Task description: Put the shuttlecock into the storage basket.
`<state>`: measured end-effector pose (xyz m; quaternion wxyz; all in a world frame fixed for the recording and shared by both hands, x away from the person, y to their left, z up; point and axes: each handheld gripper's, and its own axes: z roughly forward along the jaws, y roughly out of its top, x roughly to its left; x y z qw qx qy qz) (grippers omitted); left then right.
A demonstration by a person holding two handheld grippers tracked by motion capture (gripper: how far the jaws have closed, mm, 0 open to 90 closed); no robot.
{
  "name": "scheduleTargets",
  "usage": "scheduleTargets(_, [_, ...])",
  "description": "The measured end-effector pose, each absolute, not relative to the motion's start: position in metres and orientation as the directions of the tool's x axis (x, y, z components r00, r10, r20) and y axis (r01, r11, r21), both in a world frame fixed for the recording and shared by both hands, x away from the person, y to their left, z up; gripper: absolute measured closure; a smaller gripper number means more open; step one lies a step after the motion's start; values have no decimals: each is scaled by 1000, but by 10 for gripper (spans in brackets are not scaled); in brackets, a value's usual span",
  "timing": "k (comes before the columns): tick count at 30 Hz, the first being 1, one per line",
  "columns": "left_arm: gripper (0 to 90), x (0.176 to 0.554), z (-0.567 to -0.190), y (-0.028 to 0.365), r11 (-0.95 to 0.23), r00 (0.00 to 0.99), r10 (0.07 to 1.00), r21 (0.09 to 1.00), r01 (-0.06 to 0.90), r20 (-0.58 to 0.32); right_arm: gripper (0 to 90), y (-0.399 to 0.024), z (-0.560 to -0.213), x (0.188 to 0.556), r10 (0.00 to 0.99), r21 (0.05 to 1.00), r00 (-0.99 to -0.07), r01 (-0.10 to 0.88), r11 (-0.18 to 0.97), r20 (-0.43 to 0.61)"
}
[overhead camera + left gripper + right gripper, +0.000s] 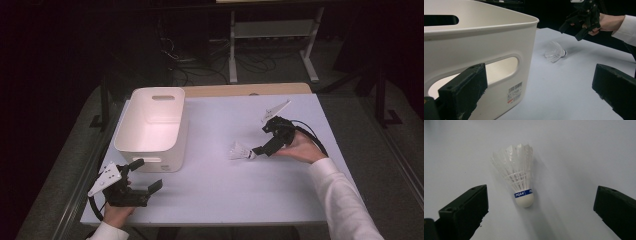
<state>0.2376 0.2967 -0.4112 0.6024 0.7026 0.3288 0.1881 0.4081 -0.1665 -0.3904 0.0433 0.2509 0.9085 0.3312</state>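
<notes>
At the left of the high view, the left gripper (149,175) was near the front-left corner of the table (220,195), held by the person's left hand (116,212). Its jaws stood wide apart w/ nothing between them. It was just in front of the white bin (152,127), very close to the bin's front wall, but I could not tell if it touched. In the left gripper view one jaw was before the bin's handle slot (499,68), and a barcode label (514,93) sat low on that wall. The bin stood upright on the left part of the table; its inside looked empty as far as visible.

More to the right, approx. in the middle-right of the table, the shuttlecock (240,151) lay on its side, well apart from the bin. Its cork end pointed toward the right gripper (260,150), feathers away from it. In the right gripper view the shuttlecock (520,180) had a blue band w/ the word "PEAK" above the white cork.

The right gripper was held by the right hand (300,147), just beside the cork. Its jaws were open wide, one on each side of the shuttlecock, not touching it.
</notes>
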Motion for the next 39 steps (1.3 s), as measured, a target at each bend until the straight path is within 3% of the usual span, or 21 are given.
scheduleTargets(12, [0, 237, -411, 297, -61, 716, 687, 971, 233, -129, 4, -153, -401, 408, 432, 591, -899, 385, 709, 67])
scheduleTargets(39, [0, 237, -411, 298, -67, 718, 686, 972, 227, -120, 438, -136, -426, 413, 326, 508, -944, 306, 805, 52])
